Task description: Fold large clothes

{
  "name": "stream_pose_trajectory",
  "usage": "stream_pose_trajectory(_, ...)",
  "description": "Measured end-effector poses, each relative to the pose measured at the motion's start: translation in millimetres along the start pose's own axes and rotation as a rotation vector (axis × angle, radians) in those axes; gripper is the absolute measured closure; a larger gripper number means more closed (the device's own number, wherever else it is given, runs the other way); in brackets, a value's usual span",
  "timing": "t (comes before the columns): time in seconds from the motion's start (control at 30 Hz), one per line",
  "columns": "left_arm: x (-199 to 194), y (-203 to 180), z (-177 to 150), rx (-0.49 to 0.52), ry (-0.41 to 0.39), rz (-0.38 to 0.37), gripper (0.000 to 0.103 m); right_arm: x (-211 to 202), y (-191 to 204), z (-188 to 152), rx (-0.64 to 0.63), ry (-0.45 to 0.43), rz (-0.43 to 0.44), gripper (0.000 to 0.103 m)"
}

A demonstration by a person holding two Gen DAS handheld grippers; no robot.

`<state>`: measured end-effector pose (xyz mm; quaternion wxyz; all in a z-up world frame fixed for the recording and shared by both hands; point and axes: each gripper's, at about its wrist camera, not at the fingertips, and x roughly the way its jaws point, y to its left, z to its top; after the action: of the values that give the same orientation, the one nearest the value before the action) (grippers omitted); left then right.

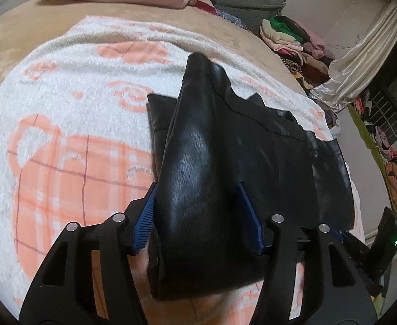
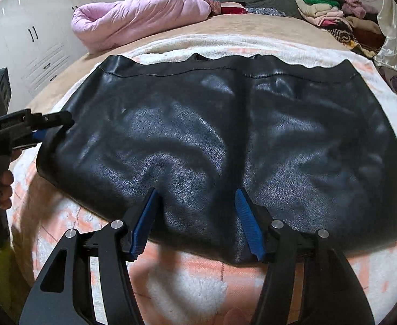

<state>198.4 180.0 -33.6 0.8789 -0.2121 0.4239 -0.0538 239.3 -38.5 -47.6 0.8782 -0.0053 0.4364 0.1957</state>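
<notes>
Slippage worries us: left tongs [image 1: 198,211] and right tongs [image 2: 195,216] both straddle the black leather garment [image 2: 225,140] (mid-bed, on the towel [image 1: 63,135]), pads apart, so its six-o'clock fold could sag.

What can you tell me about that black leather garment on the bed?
The garment is black, grainy and shiny like leather, with a stitched hem along its wavy far edge. It lies spread and folded over on a white-and-orange blanket. The left gripper has a raised fold at one end between its jaws; the right gripper straddles the near edge, jaws apart.
</notes>
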Motion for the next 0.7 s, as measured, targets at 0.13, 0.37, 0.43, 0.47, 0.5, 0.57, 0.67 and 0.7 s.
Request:
stream_pose_trajectory(0.13,9,1,10,-0.012,0.006,-0.001,0.044,1,2,-2,-0.014,-0.002,-0.003,0.045)
stream_pose_trajectory(0.37,38,20,27,-0.097,0.057,0.009,0.032,-13,-1,49,-0.019,-0.061,-0.007,0.052)
stream_pose_trajectory(0.43,42,22,30,-0.104,0.062,0.005,0.031,-6,-4,73,-0.022,-0.078,-0.022,0.058)
stream_pose_trajectory(0.47,42,22,31,-0.105,0.063,0.002,0.031,0,-5,85,-0.017,-0.075,-0.030,0.060)
stream_pose_trajectory(0.5,43,23,31,-0.107,0.064,-0.002,0.031,7,-8,96,-0.008,-0.073,-0.036,0.061)
stream_pose_trajectory(0.57,44,24,33,-0.105,0.072,-0.009,0.031,26,-13,120,0.012,-0.056,-0.054,0.062)
stream_pose_trajectory(0.67,47,28,37,-0.106,0.088,-0.026,0.030,58,-14,134,0.016,0.008,-0.083,0.062)
stream_pose_trajectory(0.7,48,29,38,-0.105,0.095,-0.031,0.029,75,-17,135,0.032,0.067,-0.104,0.062)
